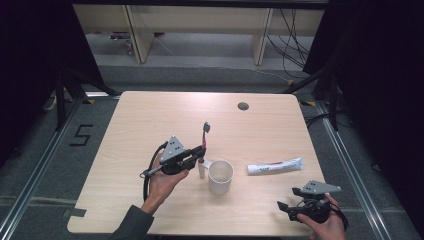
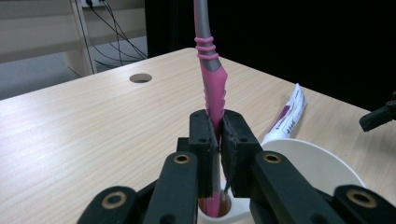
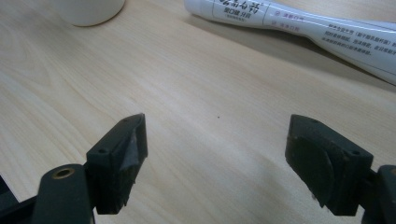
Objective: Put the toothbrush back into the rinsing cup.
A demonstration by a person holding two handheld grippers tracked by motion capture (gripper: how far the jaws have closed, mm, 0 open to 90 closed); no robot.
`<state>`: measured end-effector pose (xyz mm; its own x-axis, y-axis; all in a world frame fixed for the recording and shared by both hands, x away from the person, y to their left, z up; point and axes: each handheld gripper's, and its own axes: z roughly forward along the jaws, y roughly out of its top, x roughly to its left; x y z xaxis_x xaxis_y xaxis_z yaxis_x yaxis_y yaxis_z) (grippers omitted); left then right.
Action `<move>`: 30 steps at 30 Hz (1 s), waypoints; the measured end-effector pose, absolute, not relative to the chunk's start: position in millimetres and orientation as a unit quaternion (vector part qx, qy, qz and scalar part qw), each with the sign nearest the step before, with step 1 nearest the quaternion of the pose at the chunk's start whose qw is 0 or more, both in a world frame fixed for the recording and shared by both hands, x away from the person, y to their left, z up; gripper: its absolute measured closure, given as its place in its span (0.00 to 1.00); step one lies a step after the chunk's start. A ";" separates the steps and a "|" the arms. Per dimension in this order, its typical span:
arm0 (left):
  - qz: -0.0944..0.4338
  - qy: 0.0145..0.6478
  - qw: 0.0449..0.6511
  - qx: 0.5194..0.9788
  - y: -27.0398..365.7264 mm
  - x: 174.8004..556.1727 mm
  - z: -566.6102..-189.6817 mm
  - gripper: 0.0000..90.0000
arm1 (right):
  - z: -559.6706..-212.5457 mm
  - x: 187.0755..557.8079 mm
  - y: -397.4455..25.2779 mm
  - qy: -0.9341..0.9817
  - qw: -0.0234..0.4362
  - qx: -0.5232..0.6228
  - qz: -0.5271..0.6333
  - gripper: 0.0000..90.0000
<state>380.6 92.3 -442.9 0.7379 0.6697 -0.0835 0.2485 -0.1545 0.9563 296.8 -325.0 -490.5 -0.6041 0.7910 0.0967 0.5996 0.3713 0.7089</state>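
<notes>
Left of the desk's (image 1: pixel 150 115) middle, the left gripper (image 1: pixel 200 152) is clamped on the pink and grey toothbrush (image 1: pixel 205 137), which stands nearly upright with its bristled head on top. In the left gripper view the black jaws pinch the pink handle (image 2: pixel 215 100) from both sides, and its lower end sits in a small white holder (image 2: pixel 219 212) just beside the white cup (image 1: pixel 220 176). Right of the cup, a white toothpaste tube (image 1: pixel 275 166) lies flat on the wood, pointing toward the desk's right edge. At the near right corner, the right gripper (image 1: pixel 287 208) hangs just above the desk, jaws spread wide and empty, with the tube lying beyond them.
</notes>
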 end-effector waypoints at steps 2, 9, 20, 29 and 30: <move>0.184 0.314 0.566 0.740 93.2 380.0 -444.7 0.92 | -490.3 296.4 -324.8 0.817 0.130 0.427 0.364 0.24; 0.177 0.317 0.557 0.747 95.0 380.0 -451.5 0.92 | -490.4 296.2 -324.6 0.818 0.130 0.427 0.363 0.24; 0.166 0.322 0.548 0.754 96.4 378.8 -457.8 0.88 | -490.7 296.9 -324.8 0.822 0.131 0.418 0.364 0.24; 0.164 0.331 0.552 0.748 99.1 376.4 -452.5 0.69 | -490.6 296.8 -324.6 0.821 0.130 0.420 0.365 0.24; 0.166 0.332 0.551 0.747 99.7 375.7 -451.2 0.66 | -490.7 296.8 -324.6 0.821 0.130 0.420 0.364 0.24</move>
<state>375.7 99.7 -451.2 0.7243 0.6791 -0.1189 0.3140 -0.1714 0.9338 296.8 -324.6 -490.7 -0.6131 0.7845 0.0934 0.5953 0.3810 0.7074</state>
